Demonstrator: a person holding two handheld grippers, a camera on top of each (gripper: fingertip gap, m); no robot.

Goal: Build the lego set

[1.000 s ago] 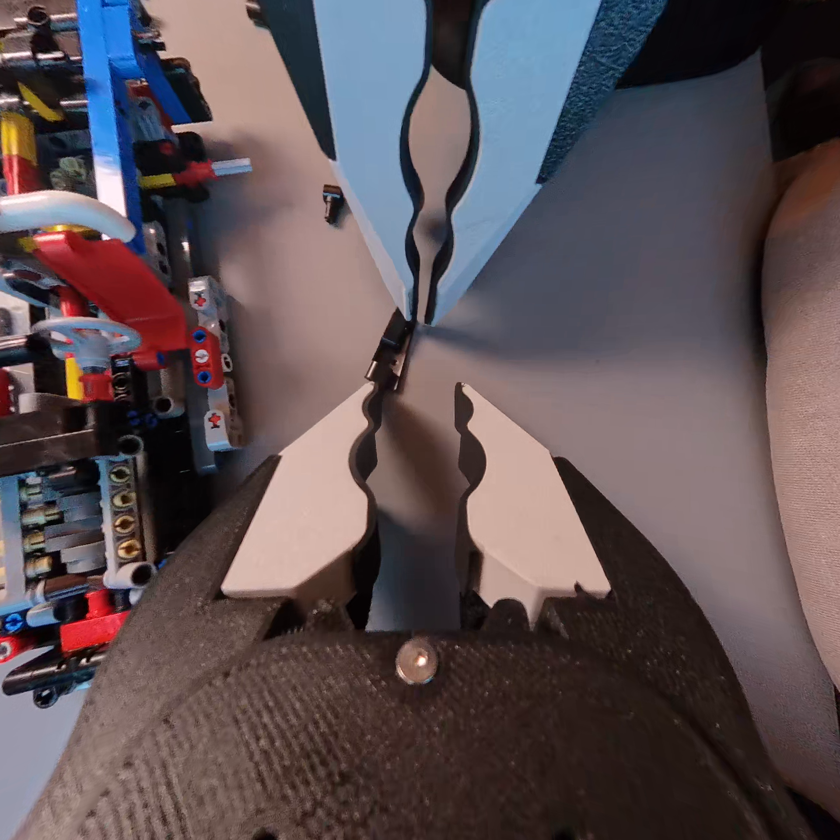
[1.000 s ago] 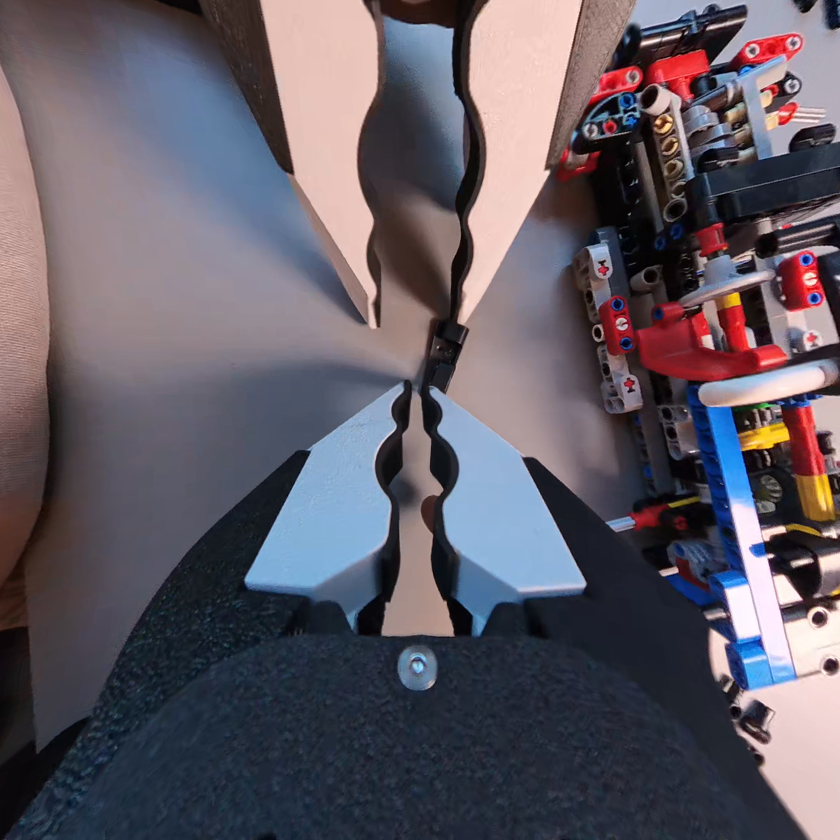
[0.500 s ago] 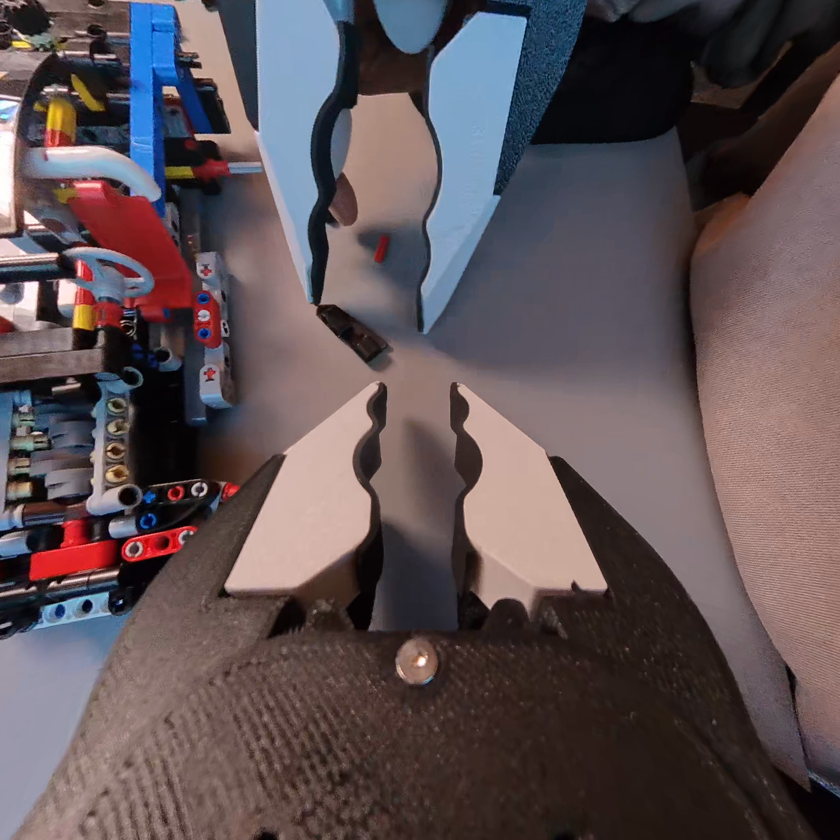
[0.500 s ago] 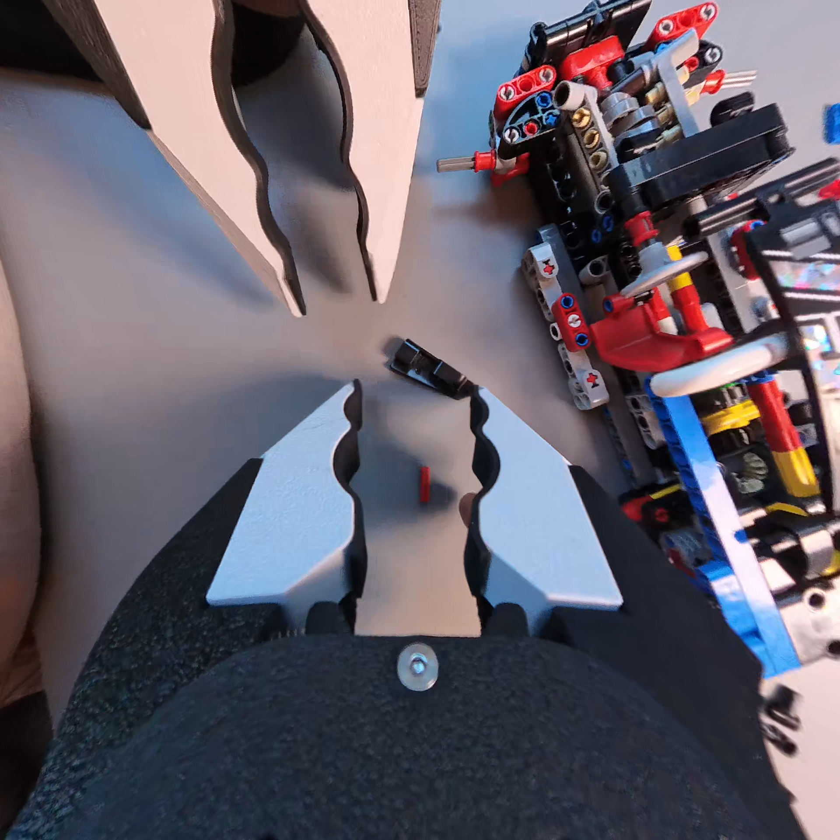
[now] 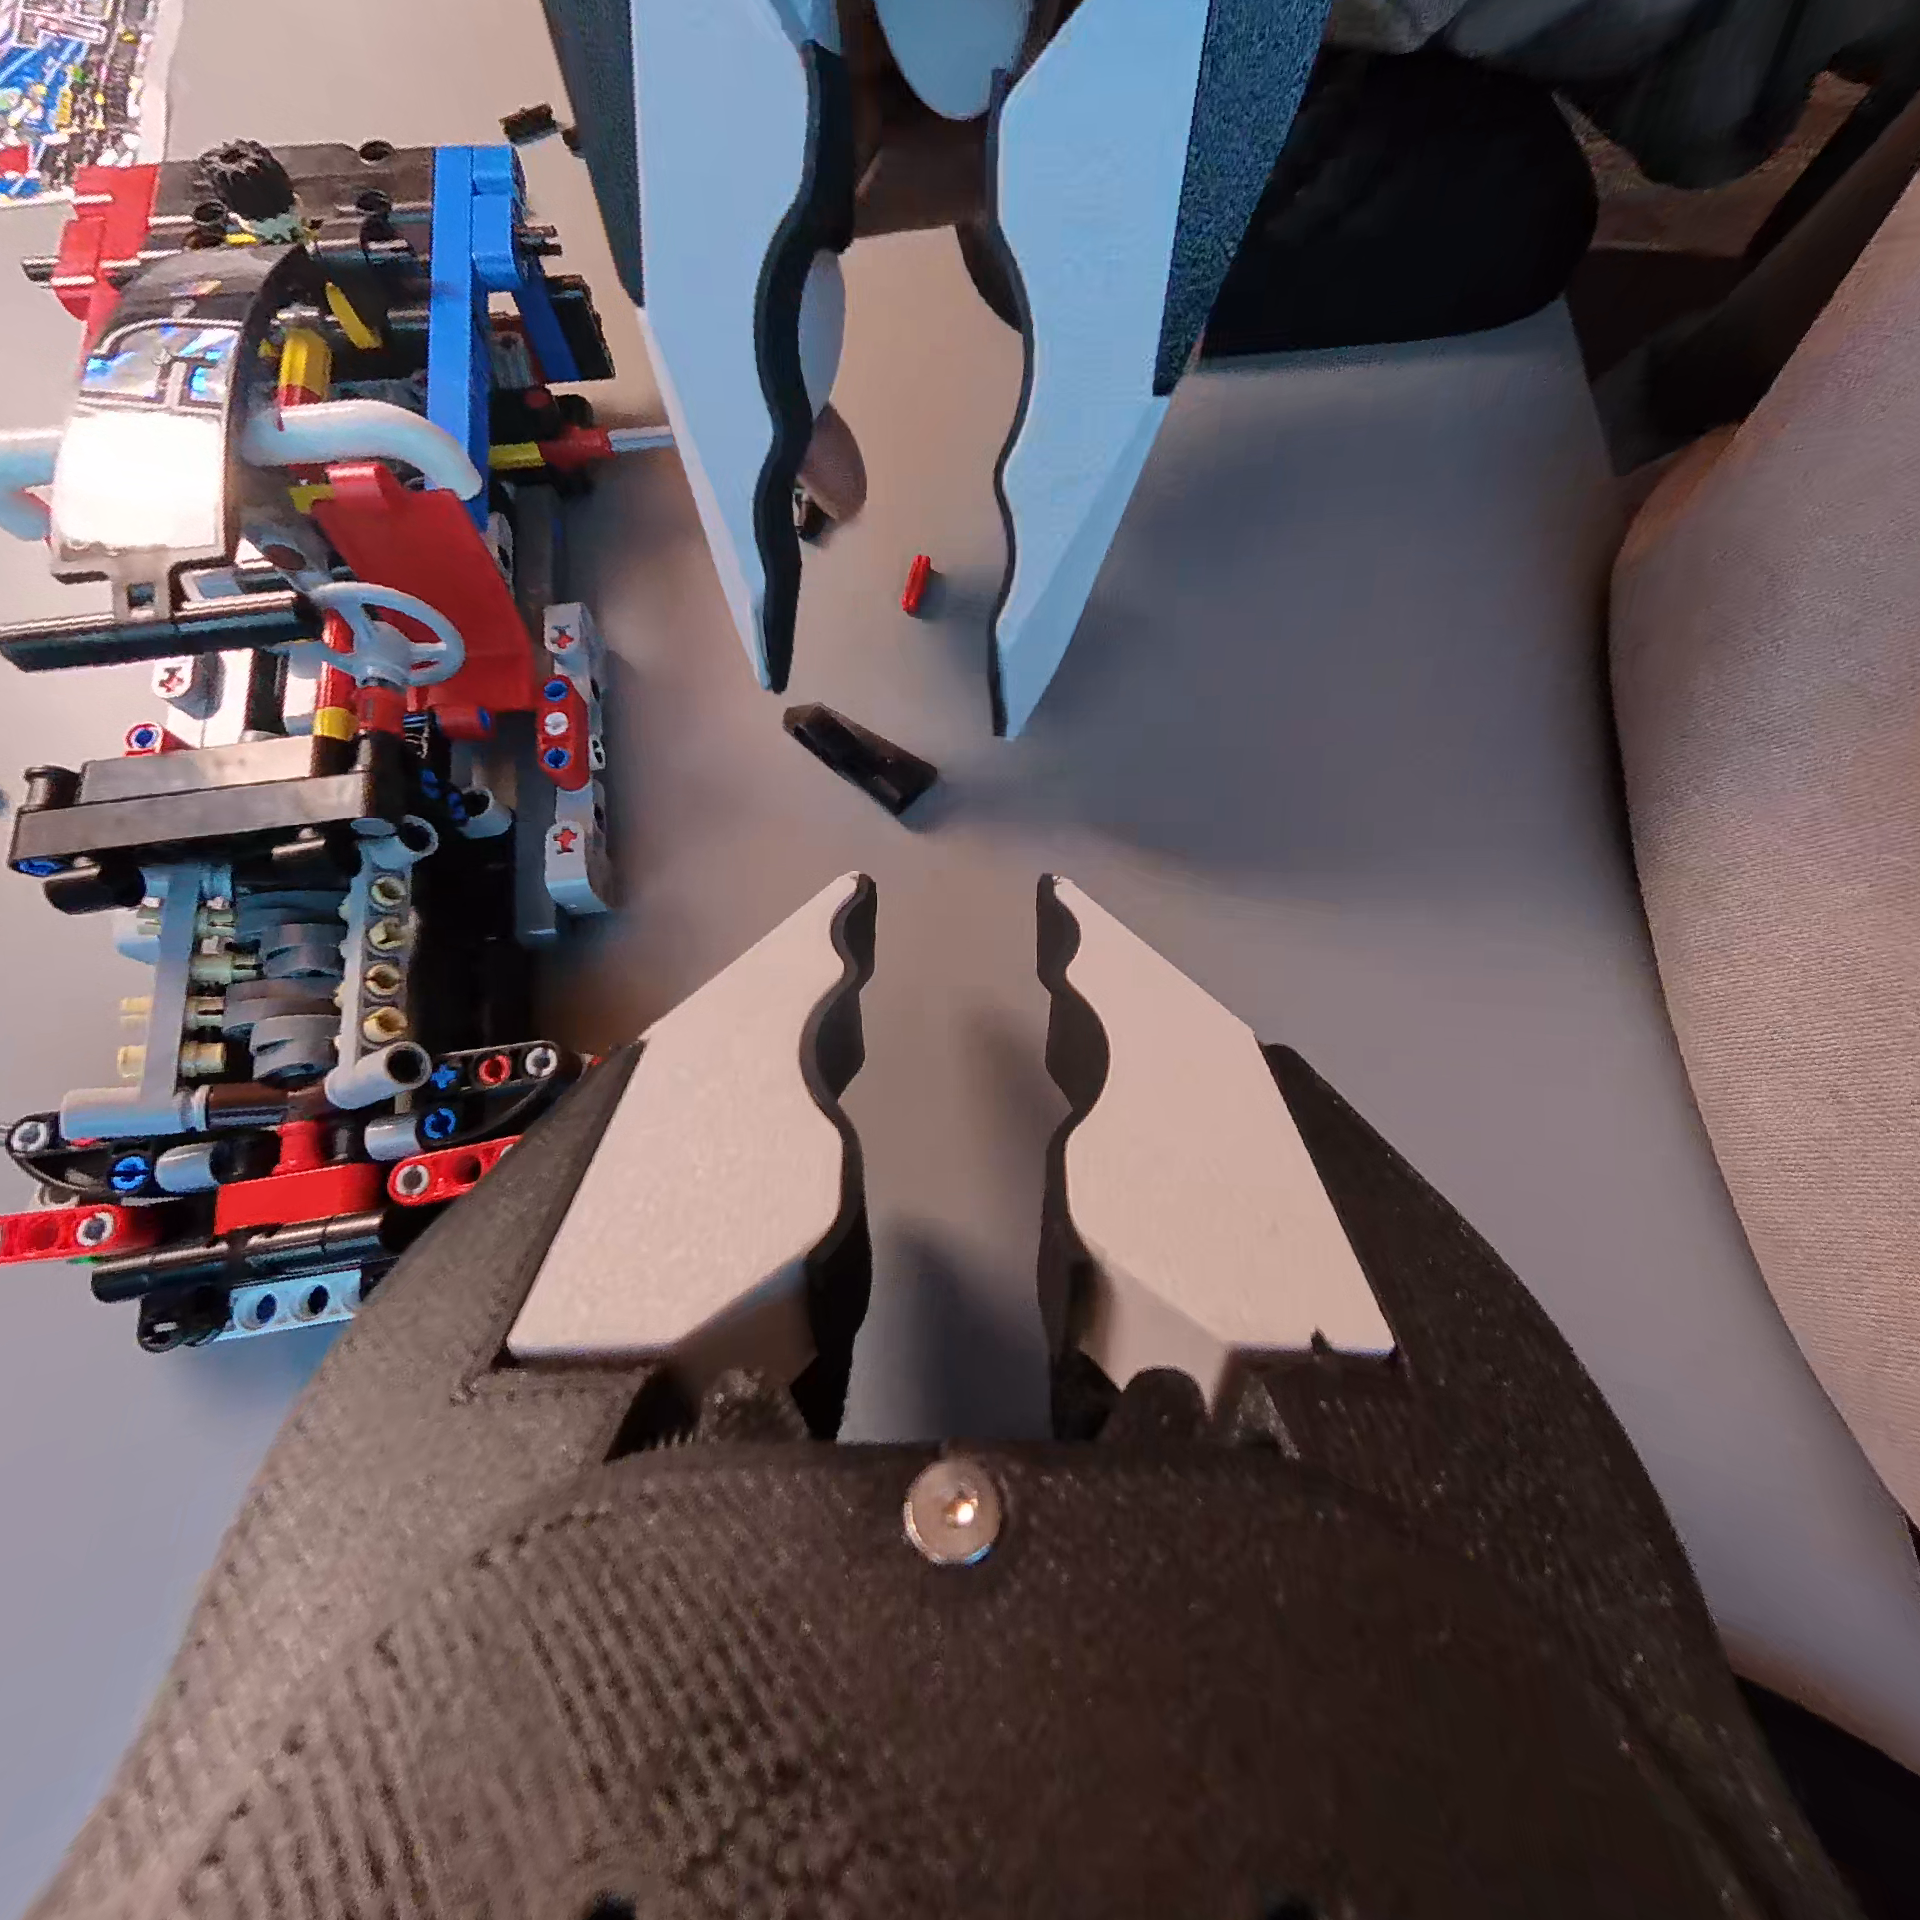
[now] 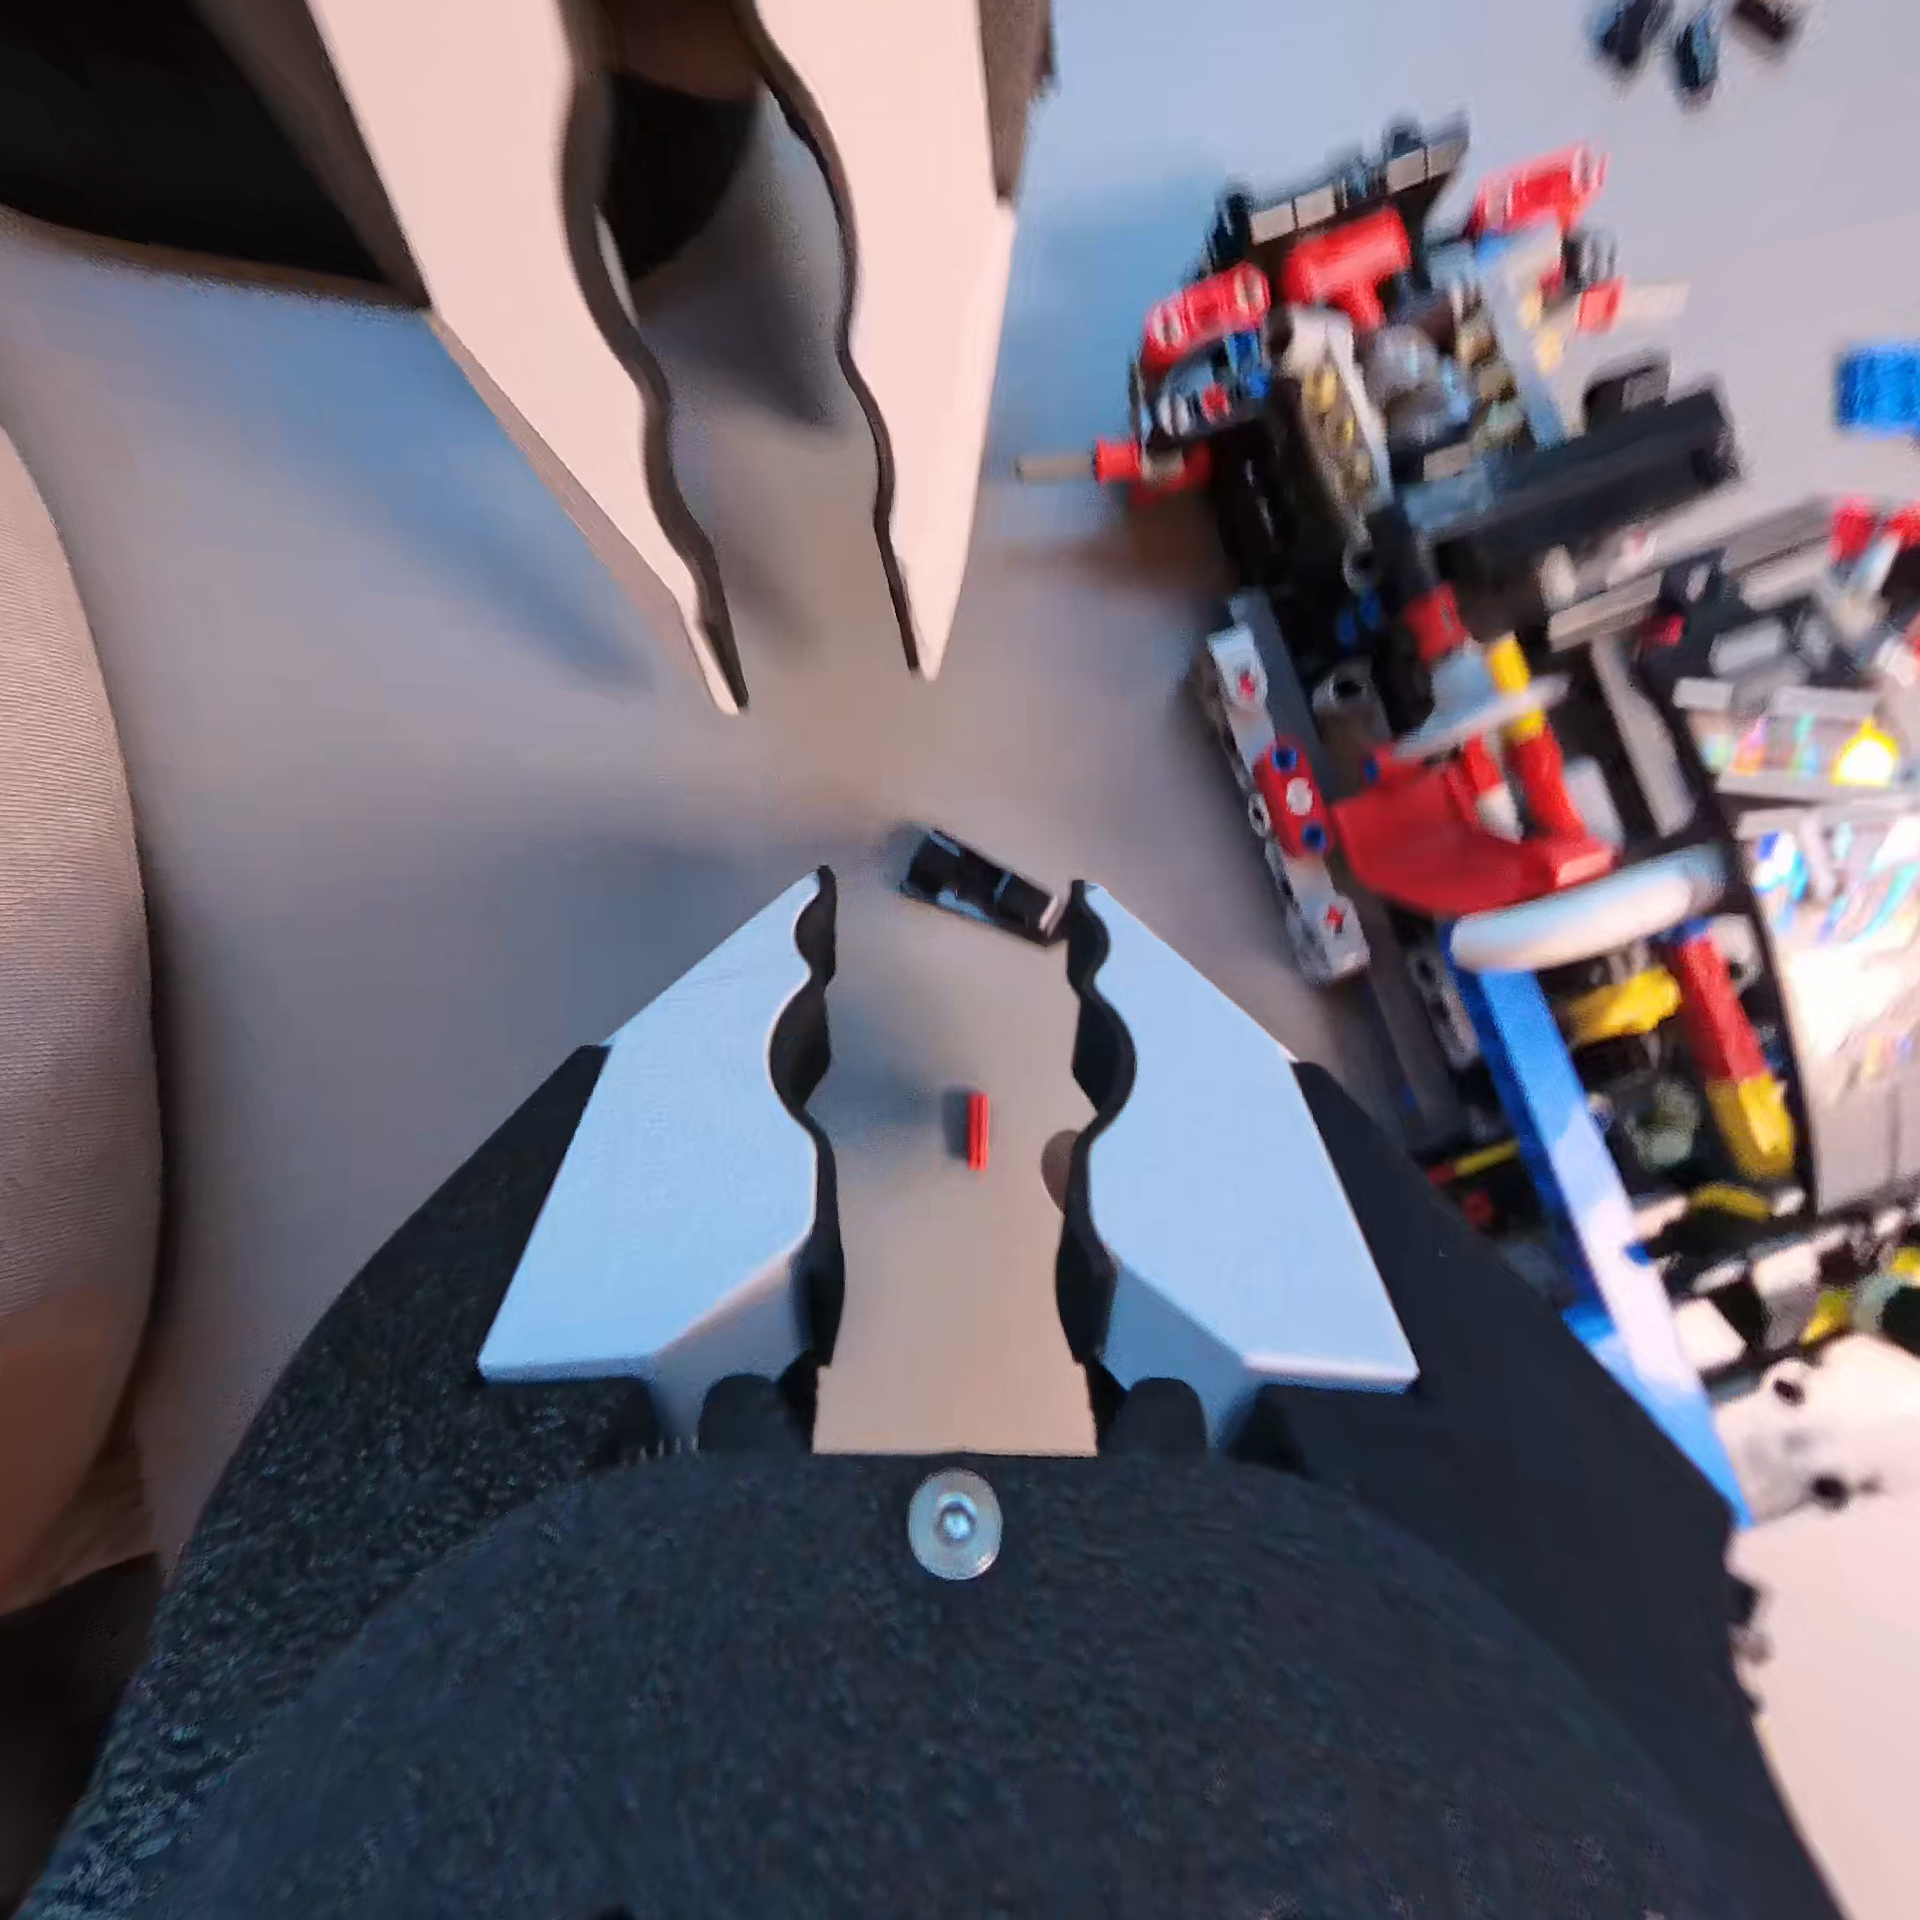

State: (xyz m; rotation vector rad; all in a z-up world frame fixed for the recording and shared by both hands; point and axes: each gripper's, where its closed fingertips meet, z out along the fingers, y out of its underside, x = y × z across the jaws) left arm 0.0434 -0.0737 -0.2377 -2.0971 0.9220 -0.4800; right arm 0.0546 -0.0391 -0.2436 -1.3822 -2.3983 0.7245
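A small black lego piece lies flat on the grey table between the two grippers; it also shows in the right wrist view. A tiny red pin lies near it, and in the right wrist view it sits between the right fingers. My left gripper is open and empty, just short of the black piece. My right gripper is open and empty, its tips at the black piece. Each gripper faces the other: the right one in the left wrist view, the left one in the right wrist view.
The part-built lego vehicle, black, red, blue and grey with a white steering wheel, stands to the left in the left wrist view and on the right in the right wrist view. Beige fabric borders the table edge. Loose dark pieces lie far off. Some 4 cm of space lies between my two pairs of fingers. The tiny red pin lies around 5 cm away from my right fingertips. It is also in sight in the right wrist view.
A second ago the right gripper was shut on the black piece held up between the grippers. It has opened; the piece and the red pin now lie on the table. Both grippers drew apart slightly.
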